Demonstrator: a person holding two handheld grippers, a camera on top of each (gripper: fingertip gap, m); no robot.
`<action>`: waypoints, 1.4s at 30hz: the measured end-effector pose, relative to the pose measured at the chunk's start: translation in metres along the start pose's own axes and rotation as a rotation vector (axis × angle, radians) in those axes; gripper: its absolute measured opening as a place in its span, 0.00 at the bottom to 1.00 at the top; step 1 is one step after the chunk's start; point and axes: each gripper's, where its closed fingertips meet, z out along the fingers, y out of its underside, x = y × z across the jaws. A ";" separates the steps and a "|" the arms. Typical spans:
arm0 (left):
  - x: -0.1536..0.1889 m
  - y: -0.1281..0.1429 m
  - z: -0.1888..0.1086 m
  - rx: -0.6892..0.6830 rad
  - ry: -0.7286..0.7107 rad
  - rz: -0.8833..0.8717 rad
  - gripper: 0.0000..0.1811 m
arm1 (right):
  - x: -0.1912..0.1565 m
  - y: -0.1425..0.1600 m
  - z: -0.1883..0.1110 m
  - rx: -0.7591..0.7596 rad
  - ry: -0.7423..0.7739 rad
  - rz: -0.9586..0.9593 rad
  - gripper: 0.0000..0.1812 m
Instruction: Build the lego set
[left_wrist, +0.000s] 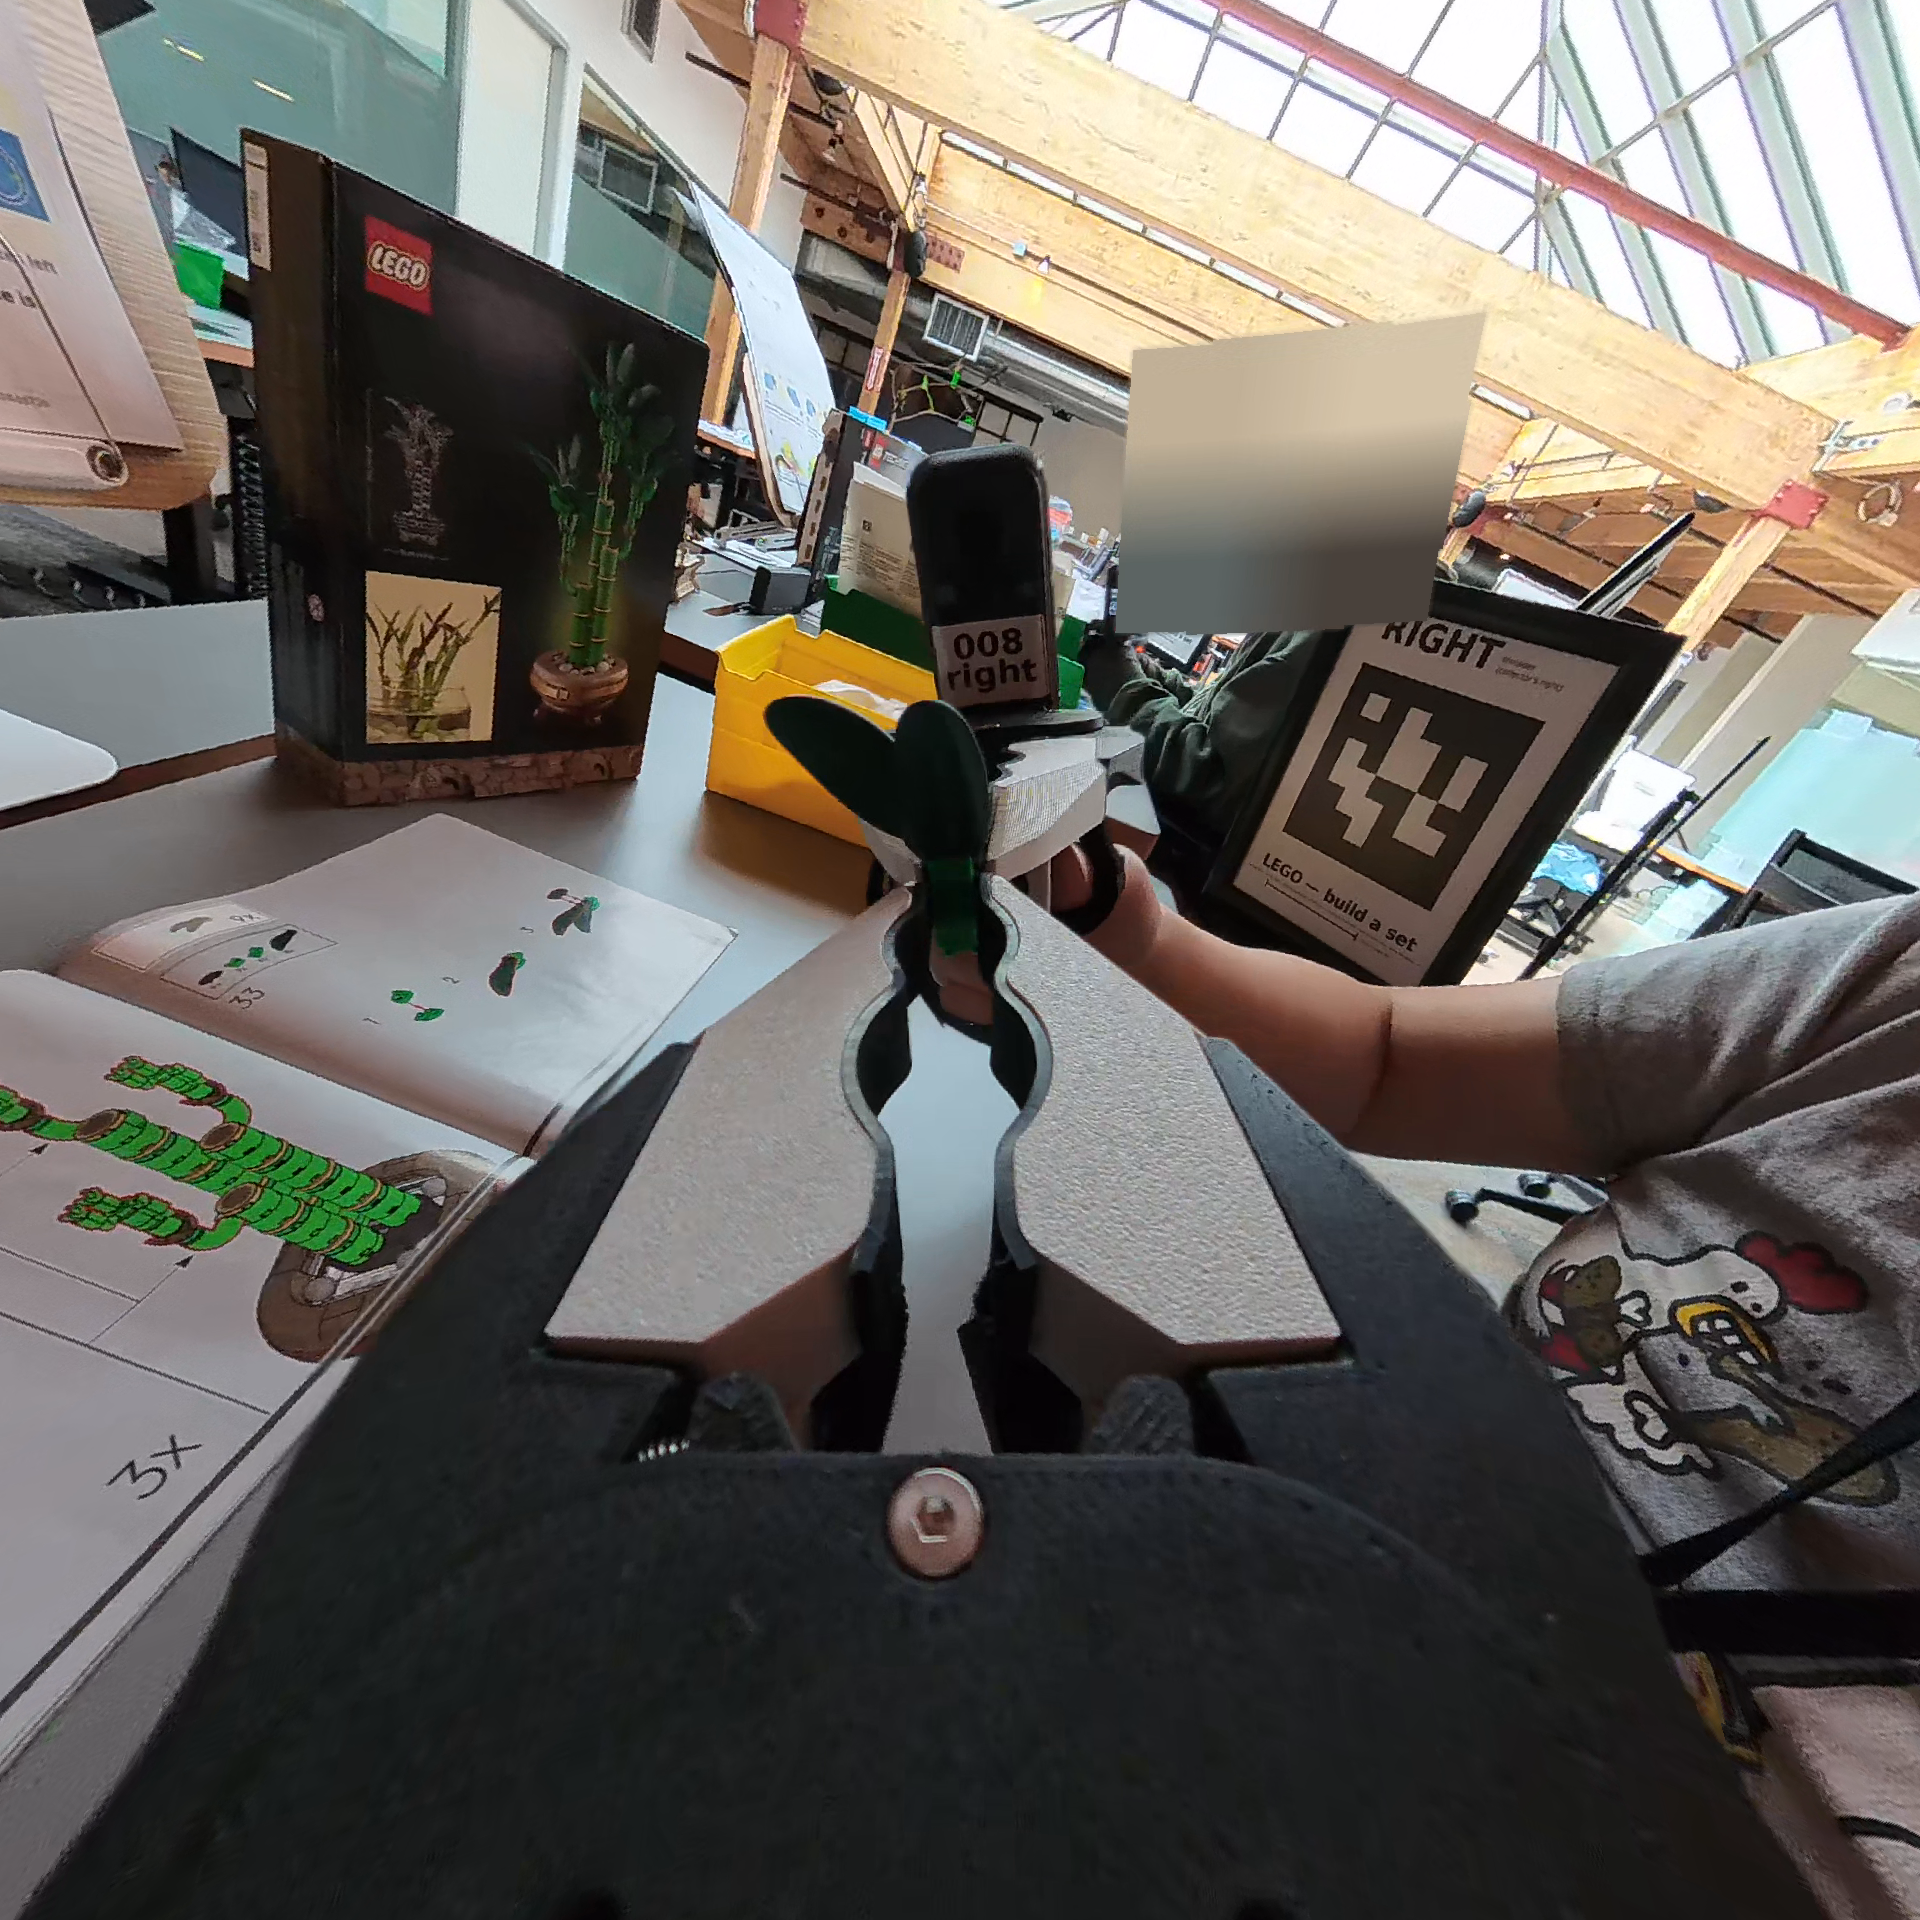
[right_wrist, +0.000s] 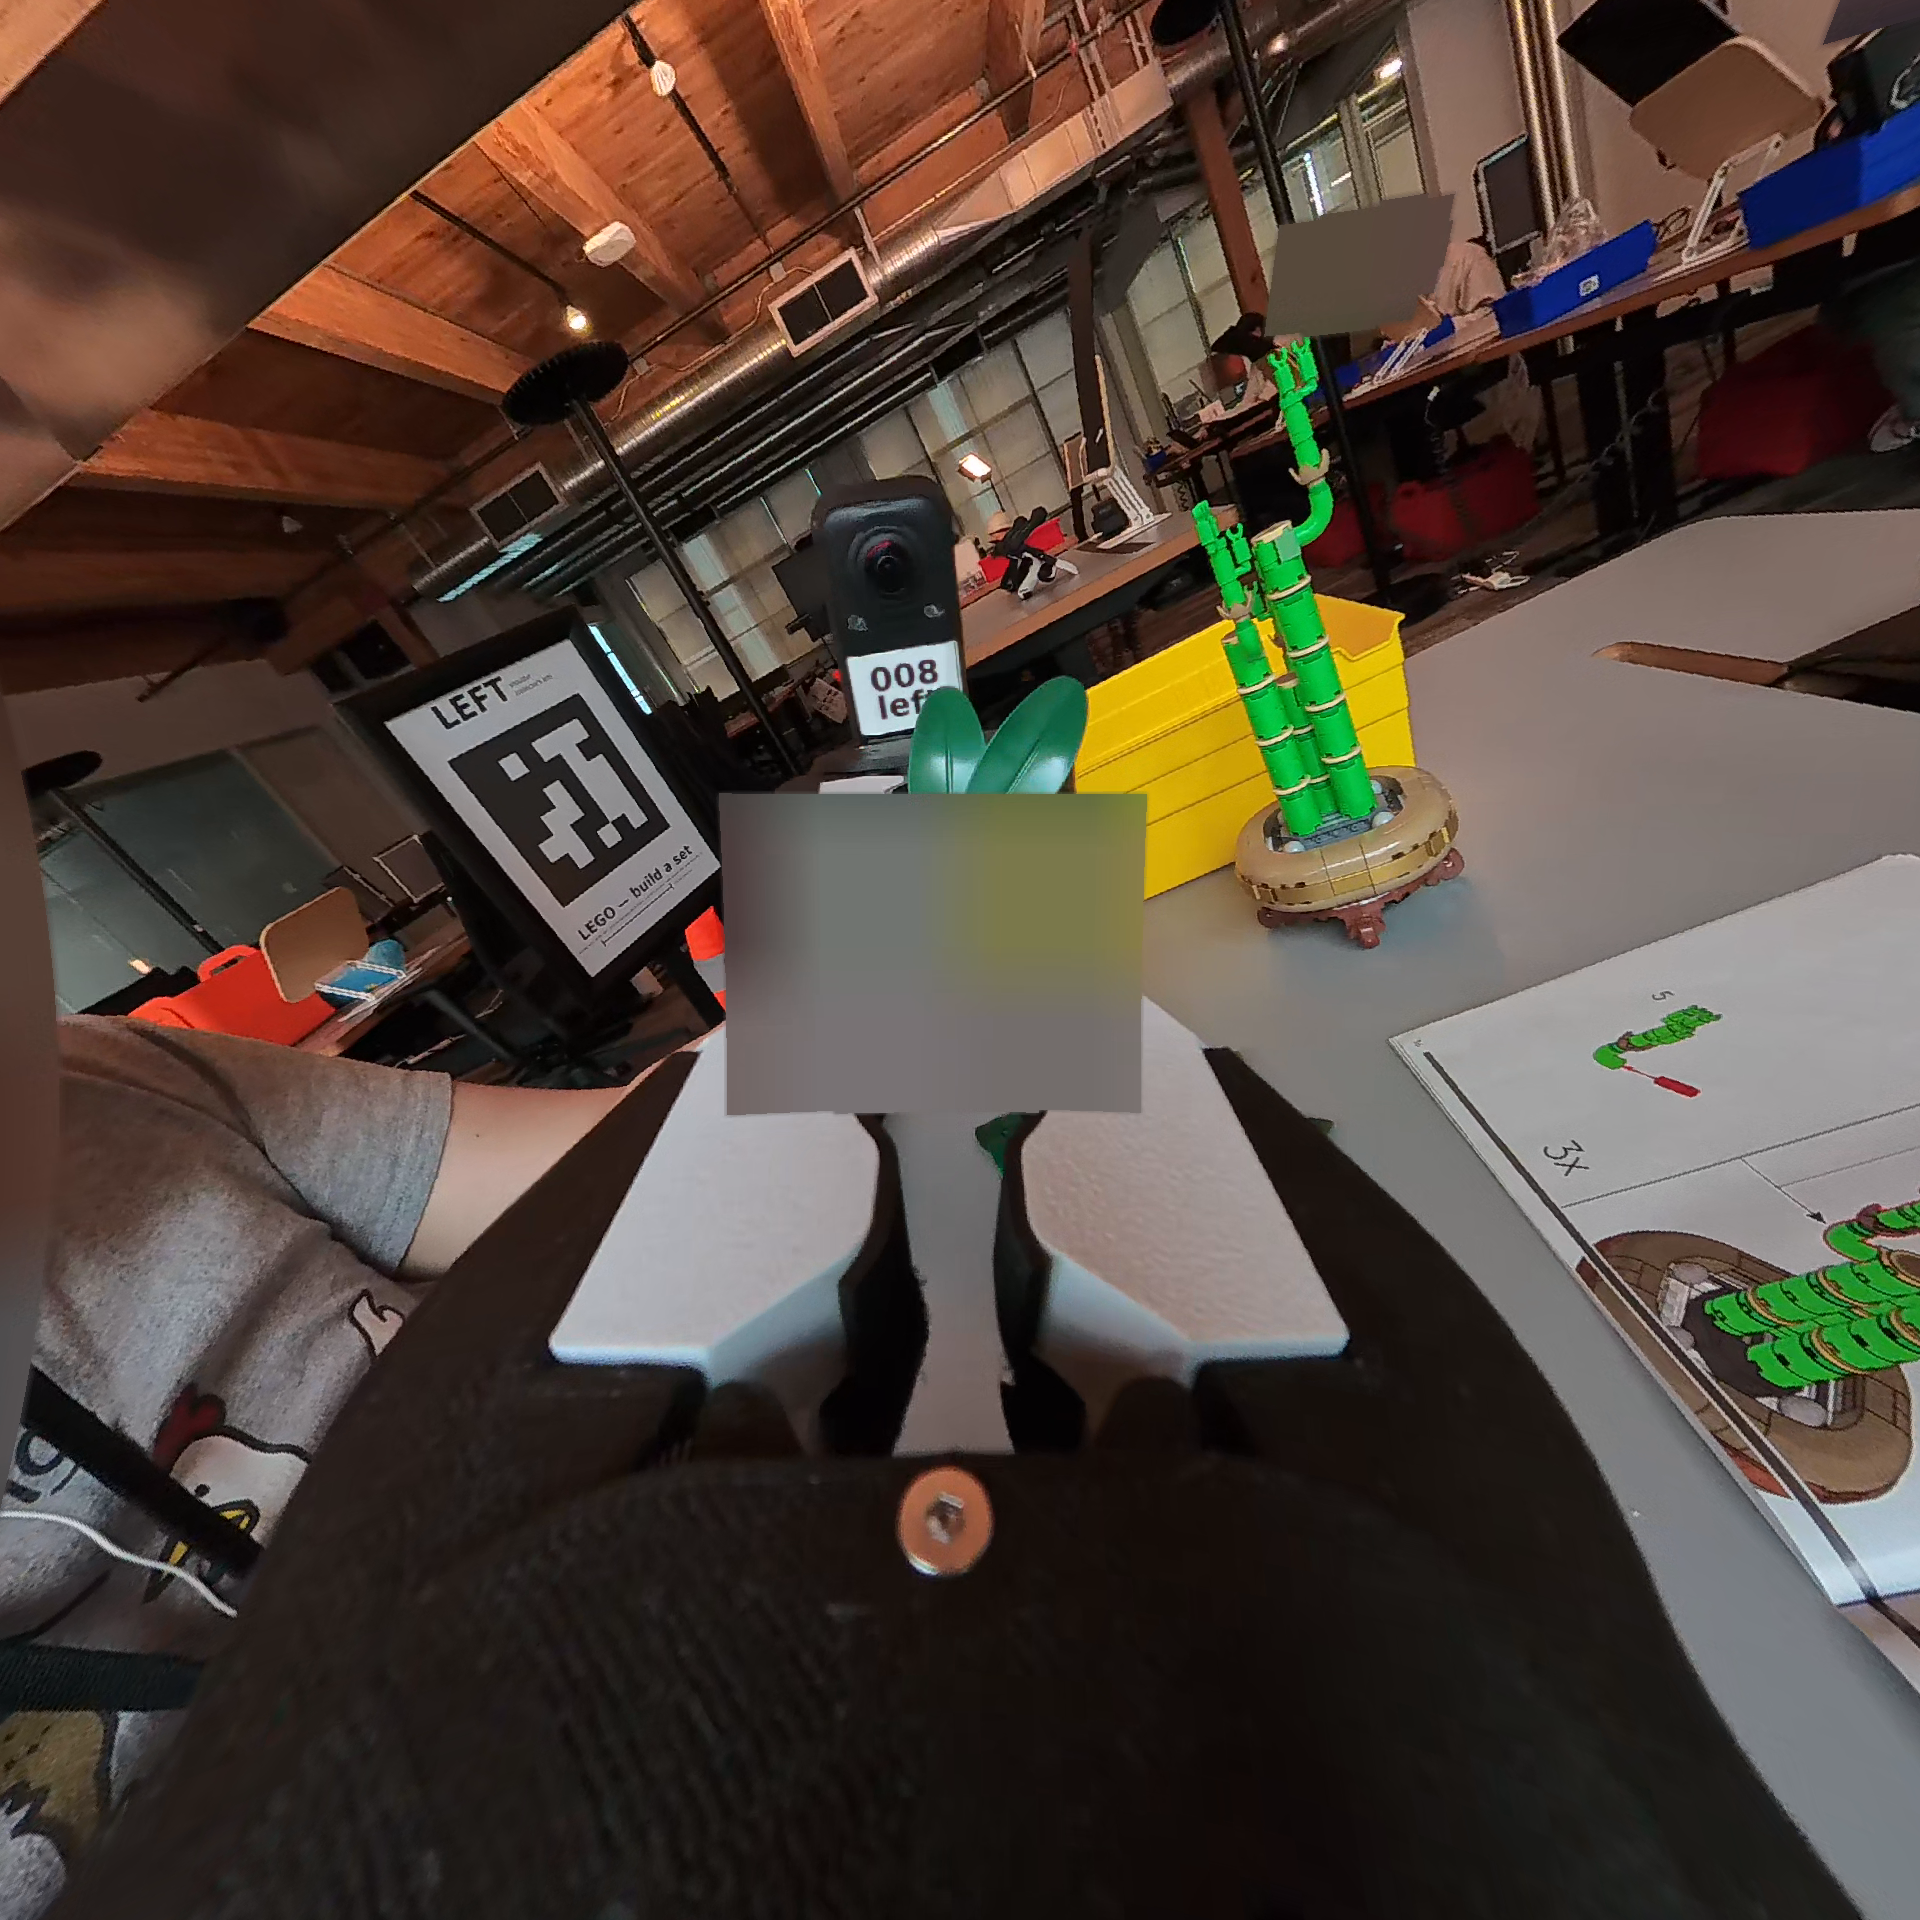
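Observation:
My left gripper (left_wrist: 951, 920) is shut on a small bright green lego piece (left_wrist: 956, 899) that carries two dark green leaves (left_wrist: 883, 764). The leaves stick up toward my right gripper (left_wrist: 977, 831), whose fingers close around the leaf base from the far side. In the right wrist view a mosaic patch hides the right gripper's tips. Its fingers (right_wrist: 748, 1195) stand close together with a dark green bit (right_wrist: 1003, 1132) between them, and the leaves (right_wrist: 997, 748) show above the patch. The built bamboo model (right_wrist: 1299, 707) stands in its tan pot (right_wrist: 1351, 847) on the table, to the right.
The open instruction booklet (left_wrist: 312, 1039) lies on the grey table; it also shows in the right wrist view (right_wrist: 1714, 1195). A yellow bin (right_wrist: 1174, 769) stands behind the grippers. The set's box (left_wrist: 468, 499) stands at the back left. Framed marker signs (left_wrist: 1423, 790) (right_wrist: 561, 800) stand nearby. The tips of both grippers are at nearly the same place. The built bamboo model (right_wrist: 1299, 707) is about 25 centimetres from both grippers' fingertips.

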 end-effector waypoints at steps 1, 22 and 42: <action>0.000 0.000 0.000 -0.004 -0.008 0.012 0.03 | 0.000 0.000 0.000 -0.002 0.003 -0.004 0.03; 0.011 0.007 -0.003 -0.090 0.052 0.017 0.03 | -0.010 0.009 0.000 -0.089 -0.057 -0.002 0.03; 0.002 0.016 -0.002 -0.168 -0.044 0.089 0.03 | 0.000 0.018 -0.001 -0.183 0.054 -0.024 0.03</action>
